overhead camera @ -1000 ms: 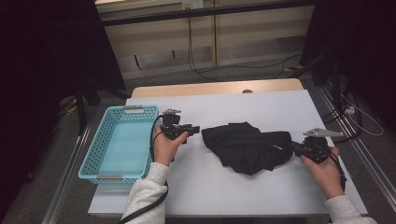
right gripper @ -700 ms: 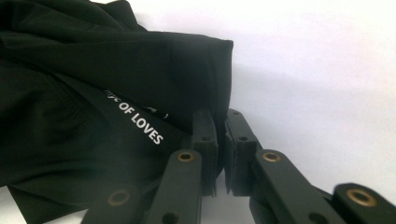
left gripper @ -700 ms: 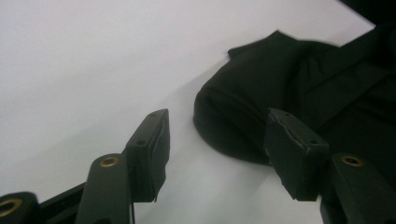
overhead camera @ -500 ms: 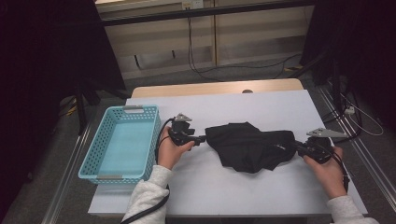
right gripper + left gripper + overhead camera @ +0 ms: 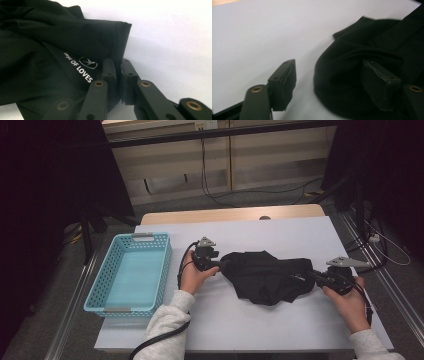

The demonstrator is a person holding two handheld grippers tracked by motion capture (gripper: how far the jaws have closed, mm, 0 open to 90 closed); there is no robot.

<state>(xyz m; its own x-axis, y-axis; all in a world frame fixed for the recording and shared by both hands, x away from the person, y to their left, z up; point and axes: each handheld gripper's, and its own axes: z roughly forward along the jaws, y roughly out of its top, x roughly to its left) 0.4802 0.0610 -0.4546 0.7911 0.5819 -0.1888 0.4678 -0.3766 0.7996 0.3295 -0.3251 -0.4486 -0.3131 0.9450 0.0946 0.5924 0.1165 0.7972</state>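
A black garment (image 5: pixel 267 275) lies crumpled in the middle of the white table (image 5: pixel 280 232). My left gripper (image 5: pixel 218 264) is at its left edge. In the left gripper view the gripper (image 5: pixel 330 72) is open wide, one jaw on bare table and the other over the cloth (image 5: pixel 362 45), with a rounded fold between them. My right gripper (image 5: pixel 316 278) is at the garment's right end. In the right gripper view it (image 5: pixel 118 68) is shut on a hemmed edge of the cloth (image 5: pixel 50 37), beside white print reading "OF LOVES" (image 5: pixel 81 71).
A light blue plastic basket (image 5: pixel 167 265) stands on the table's left side, close to my left hand. Metal rails run along both sides of the table. Cables lie on the floor beyond the far edge.
My left gripper has moved right, from beside the basket up to the garment's left edge. The right gripper stays shut on the cloth and has drifted slightly right with it.
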